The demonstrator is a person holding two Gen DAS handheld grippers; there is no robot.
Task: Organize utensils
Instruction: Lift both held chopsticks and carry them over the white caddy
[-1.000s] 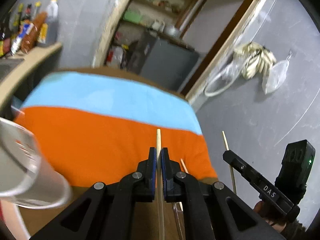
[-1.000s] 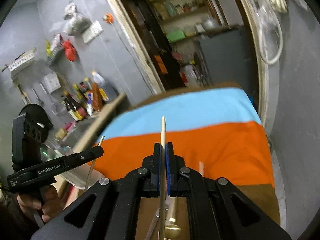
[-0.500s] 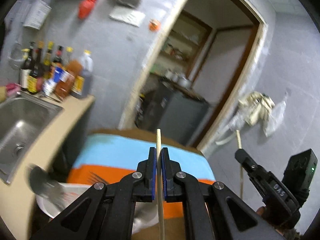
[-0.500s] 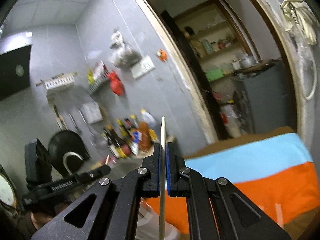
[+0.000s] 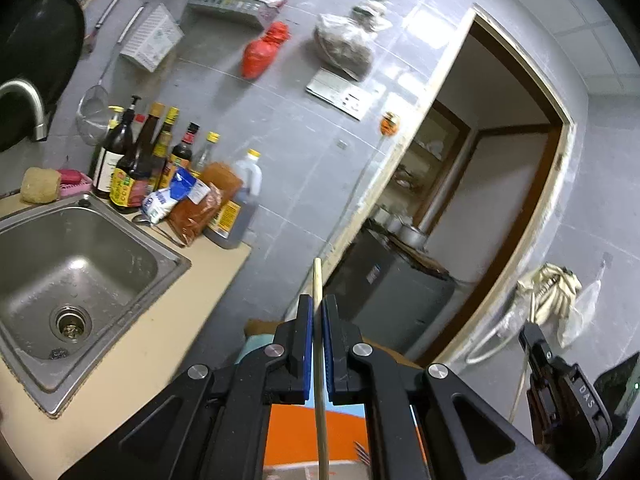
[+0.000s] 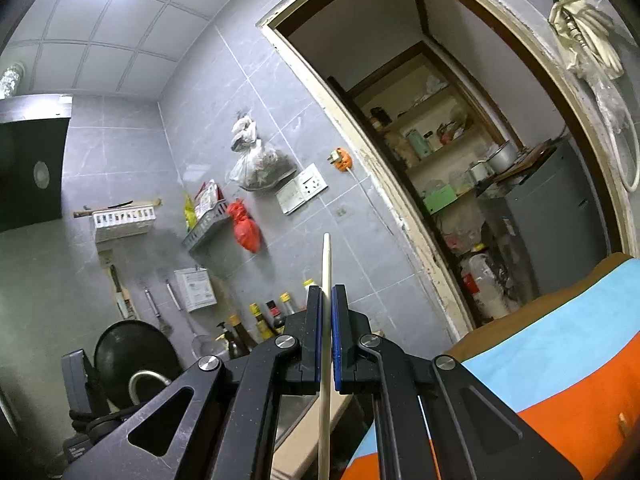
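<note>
Both claws have swung up and away from the striped cloth (image 6: 560, 360), which now lies low beside them. Left claw (image 5: 315, 344) is clenched on one chopstick (image 5: 318, 300), right claw (image 6: 327, 340) on another chopstick (image 6: 326, 272) (each stick pokes forward past the pads), with the sink (image 5: 132, 240) left of the left claw.

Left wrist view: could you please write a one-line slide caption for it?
Left tool shut on a wooden chopstick, raised beside the steel sink and sauce bottles.
</note>
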